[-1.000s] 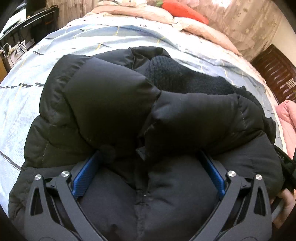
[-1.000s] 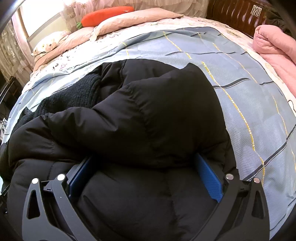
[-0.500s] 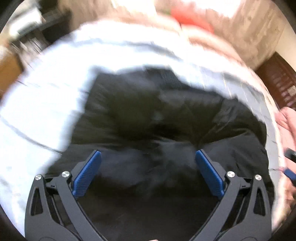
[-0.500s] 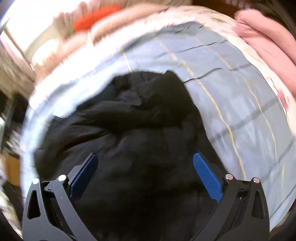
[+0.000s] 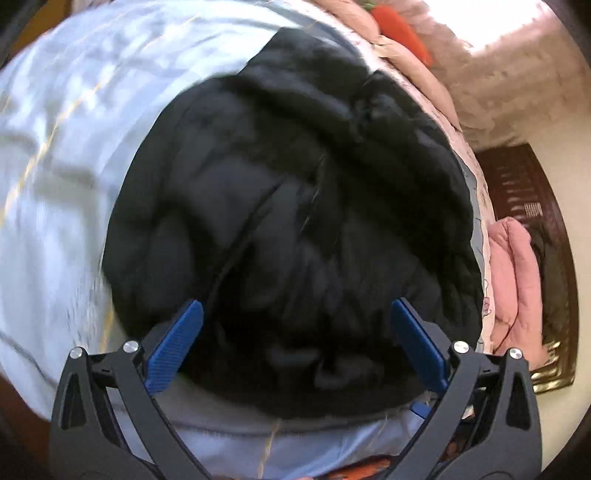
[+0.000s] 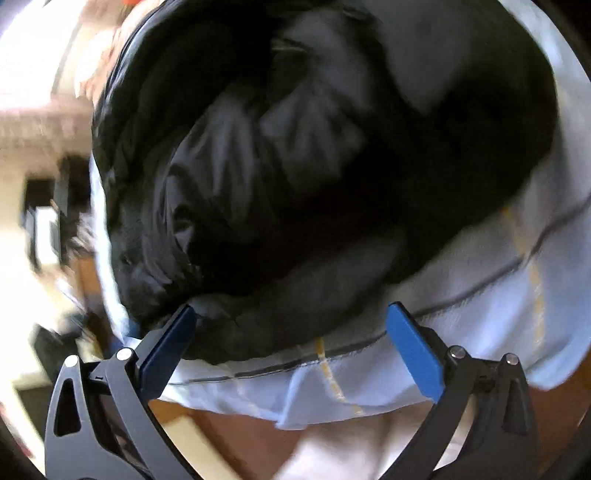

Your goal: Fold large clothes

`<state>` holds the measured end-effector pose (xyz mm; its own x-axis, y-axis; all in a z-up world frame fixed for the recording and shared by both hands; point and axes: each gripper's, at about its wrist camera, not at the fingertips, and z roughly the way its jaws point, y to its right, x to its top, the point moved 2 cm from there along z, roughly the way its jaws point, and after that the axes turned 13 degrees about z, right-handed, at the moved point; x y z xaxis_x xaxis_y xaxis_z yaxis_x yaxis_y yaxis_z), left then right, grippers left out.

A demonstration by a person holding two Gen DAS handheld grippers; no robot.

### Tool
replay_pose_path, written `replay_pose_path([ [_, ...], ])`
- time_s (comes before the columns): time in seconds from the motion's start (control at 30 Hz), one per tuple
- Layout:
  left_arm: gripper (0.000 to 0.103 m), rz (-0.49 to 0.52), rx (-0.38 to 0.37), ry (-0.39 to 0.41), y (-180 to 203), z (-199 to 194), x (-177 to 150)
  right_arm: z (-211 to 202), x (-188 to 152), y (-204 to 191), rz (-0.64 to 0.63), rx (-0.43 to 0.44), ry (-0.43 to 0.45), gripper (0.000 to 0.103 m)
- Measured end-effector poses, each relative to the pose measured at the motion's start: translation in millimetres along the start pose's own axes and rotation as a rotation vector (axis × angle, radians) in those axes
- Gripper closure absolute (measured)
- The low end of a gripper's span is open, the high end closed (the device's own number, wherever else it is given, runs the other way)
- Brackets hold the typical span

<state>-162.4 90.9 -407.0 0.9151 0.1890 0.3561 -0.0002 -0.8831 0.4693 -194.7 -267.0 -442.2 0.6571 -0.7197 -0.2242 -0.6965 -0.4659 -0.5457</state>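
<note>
A black puffer jacket (image 5: 295, 206) lies bunched in a folded heap on the light blue striped bedsheet (image 5: 55, 166). My left gripper (image 5: 295, 325) is open and empty, above the jacket's near edge. In the right wrist view the same jacket (image 6: 295, 166) fills the upper frame, and my right gripper (image 6: 291, 332) is open and empty at the jacket's near edge, over the sheet (image 6: 498, 306). Both views are motion-blurred.
A red carrot-shaped pillow (image 5: 402, 29) and pink pillows lie at the head of the bed. A pink quilt (image 5: 517, 280) and dark wooden headboard (image 5: 532, 206) are at right. The bed's edge and floor (image 6: 332, 443) show below the right gripper.
Both grippers have pulled back off the jacket and swung sideways; a second ago their open fingers were pressed down around the jacket, now both hang free near the bed's edge.
</note>
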Motion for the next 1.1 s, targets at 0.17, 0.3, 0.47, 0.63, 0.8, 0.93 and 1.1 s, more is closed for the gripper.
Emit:
replay_pose_path([
  [0.17,0.002,-0.223,-0.133,-0.003,-19,5,-38,-3,23,23,0.135,0.159,0.053,0.001],
  [0.3,0.002,-0.222,-0.105,-0.026,-26,18,-54,3,32,29,0.158,0.179,0.099,0.001],
  [0.47,0.002,-0.335,-0.118,0.026,-44,36,-56,11,33,16,0.164,0.271,0.158,0.001],
  [0.63,0.002,-0.369,-0.177,0.125,-36,43,-35,34,39,1,0.147,0.298,0.158,0.001],
  [0.8,0.002,-0.369,-0.126,0.104,-25,69,-24,53,50,-1,0.256,0.348,0.219,0.001],
  [0.93,0.023,-0.449,-0.108,0.126,-34,67,-25,54,46,-4,0.289,0.319,0.266,0.035],
  [1.1,0.056,-0.388,-0.097,0.124,-27,63,-22,50,43,-11,0.275,0.348,0.286,0.065],
])
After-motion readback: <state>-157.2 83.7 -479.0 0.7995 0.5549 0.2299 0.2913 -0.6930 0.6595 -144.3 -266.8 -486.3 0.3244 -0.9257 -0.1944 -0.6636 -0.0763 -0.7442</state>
